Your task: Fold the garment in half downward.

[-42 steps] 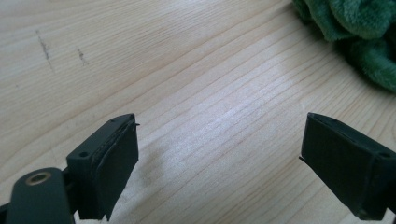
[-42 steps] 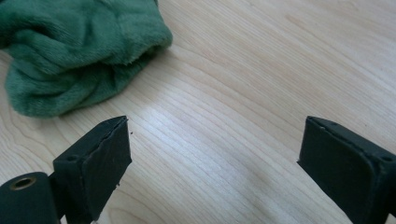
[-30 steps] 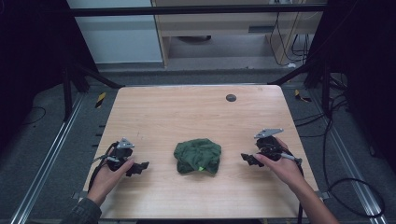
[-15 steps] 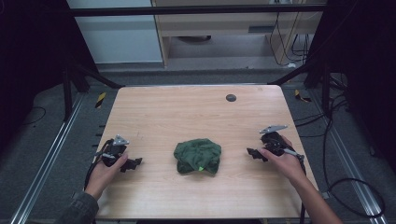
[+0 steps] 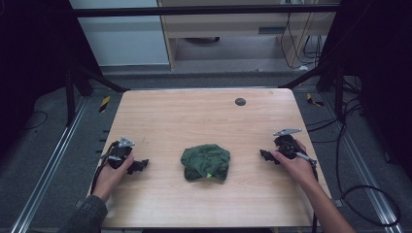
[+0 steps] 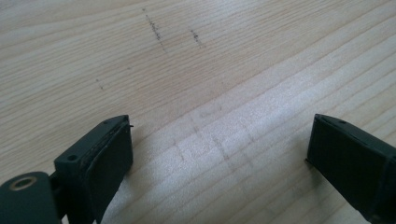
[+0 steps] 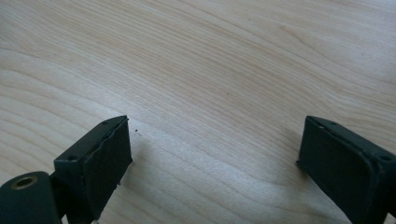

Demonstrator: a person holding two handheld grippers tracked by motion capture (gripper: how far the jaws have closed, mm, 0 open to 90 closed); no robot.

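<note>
I have both claws low over the wooden table [image 5: 204,116], one at each side of the crumpled green cloth [image 5: 205,162]. In the high view the left gripper [image 5: 141,165] sits in the person's left hand [image 5: 111,174], its jaws aimed toward the cloth. The cloth lies ahead of those jaws, near but clearly apart from them, with a strip of bare wood between. The right gripper [image 5: 264,155] is held in the right hand [image 5: 296,165] and also points inward, so the cloth lies ahead of its tips too, well apart from them; that gap looks wider than the one on the left.

In the left gripper view the left claw [image 6: 217,158] stands wide open: its 2 black jaws rise at the far edges of the frame with nothing but pale wood grain between them. I see a few faint dark scuff marks [image 6: 154,28] on the board beyond the tips.

In the right gripper view the right claw [image 7: 215,156] reads the same way, jaws spread wide and nothing held, only bare boards between and ahead of the pads.

The cloth is bunched into a rounded heap with a small bright green tag [image 5: 209,175] on the edge nearest the person. Far beyond both claws, toward the back edge of the table, sits 1 small dark round disc [image 5: 240,101].
</note>
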